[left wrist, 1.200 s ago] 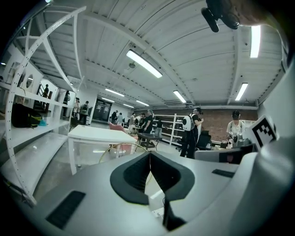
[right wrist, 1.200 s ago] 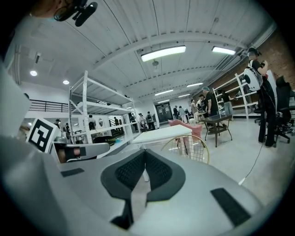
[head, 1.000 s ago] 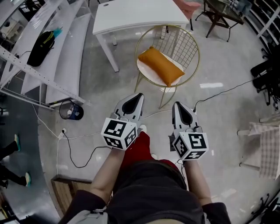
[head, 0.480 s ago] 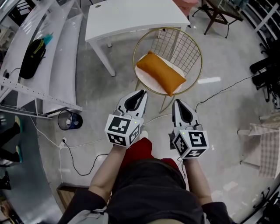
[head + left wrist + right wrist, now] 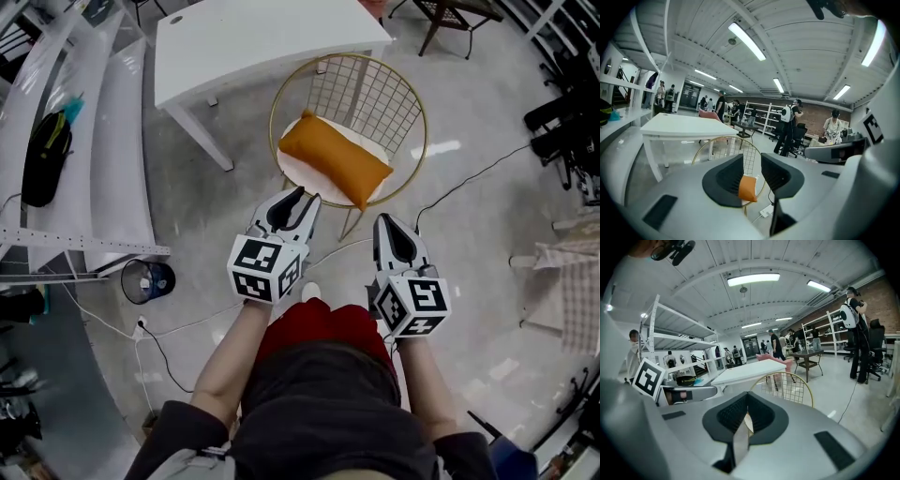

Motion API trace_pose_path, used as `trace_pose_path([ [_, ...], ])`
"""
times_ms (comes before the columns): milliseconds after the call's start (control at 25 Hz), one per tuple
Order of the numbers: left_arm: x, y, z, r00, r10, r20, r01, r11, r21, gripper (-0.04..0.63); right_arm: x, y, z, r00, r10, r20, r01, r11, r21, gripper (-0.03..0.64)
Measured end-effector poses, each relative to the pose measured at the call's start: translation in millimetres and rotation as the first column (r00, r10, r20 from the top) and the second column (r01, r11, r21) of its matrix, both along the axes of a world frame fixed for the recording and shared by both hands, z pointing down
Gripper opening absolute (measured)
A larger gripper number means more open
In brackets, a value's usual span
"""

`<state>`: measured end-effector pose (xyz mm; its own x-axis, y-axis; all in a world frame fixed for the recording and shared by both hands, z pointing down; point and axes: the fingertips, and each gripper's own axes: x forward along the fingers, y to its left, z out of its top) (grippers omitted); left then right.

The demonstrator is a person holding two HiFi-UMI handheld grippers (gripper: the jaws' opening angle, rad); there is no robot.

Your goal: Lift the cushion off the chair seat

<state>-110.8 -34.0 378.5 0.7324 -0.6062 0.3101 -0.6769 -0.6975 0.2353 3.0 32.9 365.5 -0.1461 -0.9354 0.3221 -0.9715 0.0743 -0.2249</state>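
Grippers first: left gripper [image 5: 302, 196] has its jaws apart, having just been opening, with nothing between them; the cushion shows only far off through the gap. Right gripper [image 5: 385, 221] has its jaws together at the tips, empty. Both are held side by side, pointing toward the chair and stopping short of it. Grey glossy floor [image 5: 216, 206] lies below. Just beyond the jaws stands a round gold wire chair [image 5: 415, 97] with a white seat pad. An orange rectangular fabric cushion [image 5: 335, 159] lies diagonally on that seat, touched by neither gripper. A white rectangular table [image 5: 253, 37] stands behind the chair.
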Motion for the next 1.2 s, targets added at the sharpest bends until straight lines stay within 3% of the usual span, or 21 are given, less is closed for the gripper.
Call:
trace_pose_path([
  [440, 29.8, -35.6, 48.7, 0.989, 0.120, 0.084, -0.113, 0.990, -0.082, 0.192, 20.3, -19.5, 24.2, 0.997, 0.078, -0.005, -0.078, 0.995, -0.064, 0.018],
  [600, 38.0, -51.1, 72.4, 0.977, 0.148, 0.151, -0.133, 0.985, -0.109, 0.229, 28.3, -24.4, 34.2, 0.995, 0.098, 0.007, -0.097, 0.992, -0.086, 0.018],
  [920, 75.2, -69.9, 117.9, 0.920, 0.277, 0.276, -0.240, 0.958, -0.159, 0.270, 56.3, -38.8, 56.3, 0.990, 0.137, 0.026, -0.133, 0.982, -0.134, 0.018],
  [1200, 103.8, -89.4, 157.9, 0.821, 0.376, 0.430, -0.329, 0.927, -0.182, 0.273, 75.4, -58.3, 80.0, 0.986, 0.148, 0.076, -0.131, 0.972, -0.193, 0.018],
])
